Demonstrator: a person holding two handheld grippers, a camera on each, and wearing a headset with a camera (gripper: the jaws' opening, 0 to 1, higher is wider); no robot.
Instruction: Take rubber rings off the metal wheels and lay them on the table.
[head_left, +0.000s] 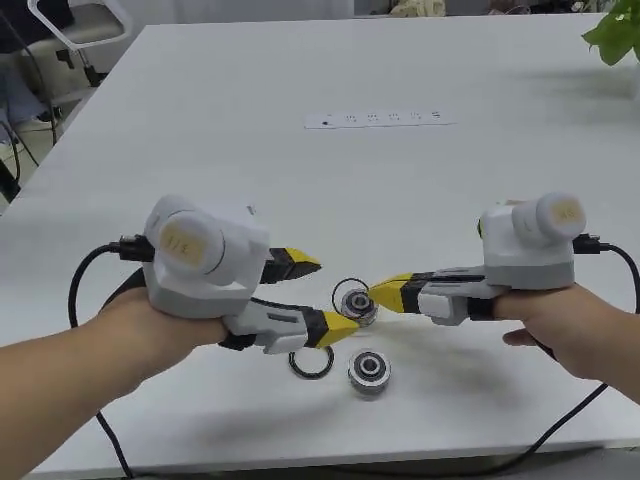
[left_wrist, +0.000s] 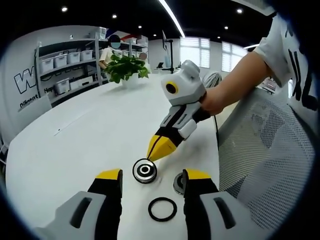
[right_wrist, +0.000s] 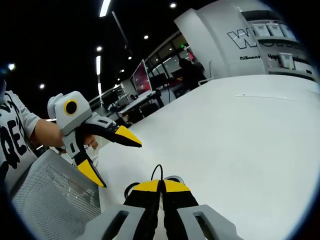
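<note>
**An open office with storage shelves**

The room has a large white table (head_left: 400, 60) with a power strip (head_left: 378, 120) on it. Shelves (left_wrist: 65, 62) hold rows of plastic storage boxes, and big letters (left_wrist: 25, 82) are printed on the wall beside them. Strip lights (left_wrist: 172, 17) run along a dark ceiling. A mesh office chair (left_wrist: 260, 145), a screen (right_wrist: 141, 77) and a potted plant (left_wrist: 125, 67) stand around.

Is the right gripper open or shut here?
Shut: in the right gripper view its yellow tips meet, with a thin black rubber ring pinched between them.
</note>
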